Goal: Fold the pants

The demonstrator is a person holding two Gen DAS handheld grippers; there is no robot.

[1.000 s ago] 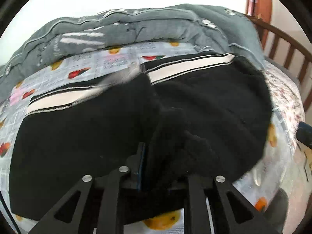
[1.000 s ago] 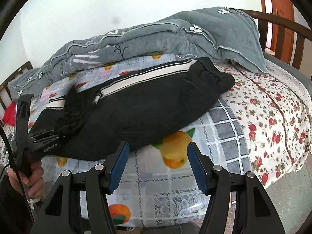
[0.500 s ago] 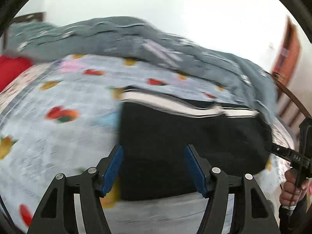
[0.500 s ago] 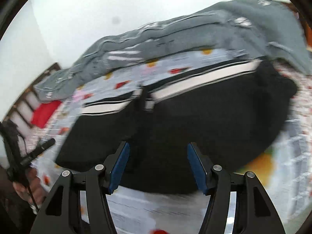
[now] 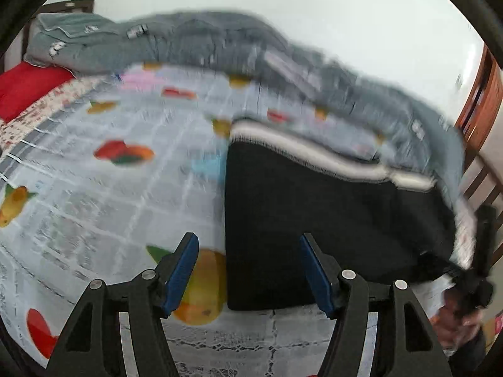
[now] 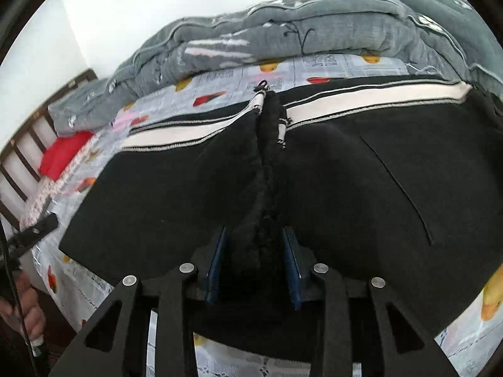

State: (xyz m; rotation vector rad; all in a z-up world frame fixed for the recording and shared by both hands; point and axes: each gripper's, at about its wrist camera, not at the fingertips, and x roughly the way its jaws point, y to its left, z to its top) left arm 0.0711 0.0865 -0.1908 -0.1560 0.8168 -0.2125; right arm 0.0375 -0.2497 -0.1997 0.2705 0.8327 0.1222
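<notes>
Black pants (image 6: pixel 345 188) with a white side stripe lie folded across the fruit-printed sheet (image 5: pixel 94 188). In the right wrist view a ridge of black cloth runs up the middle. My right gripper (image 6: pixel 253 267) is closing on that ridge, and the cloth fills the gap between its blue pads. My left gripper (image 5: pixel 248 270) is open, hovering over the straight left edge of the pants (image 5: pixel 330 207) with nothing between its fingers. The left wrist view is blurred; the right gripper shows there only as a dark shape (image 5: pixel 471 279) at the pants' right end.
A rumpled grey quilt (image 6: pixel 283 40) is piled along the far side of the bed. A red pillow (image 5: pixel 25 88) lies at the left end by the wooden bed rail (image 6: pixel 19 163). A hand (image 6: pixel 25 314) holds the left tool at the bed's near left corner.
My left gripper let go of the black cloth, opened and swung to the pants' left edge. My right gripper moved in over the middle of the pants and narrowed onto the cloth ridge.
</notes>
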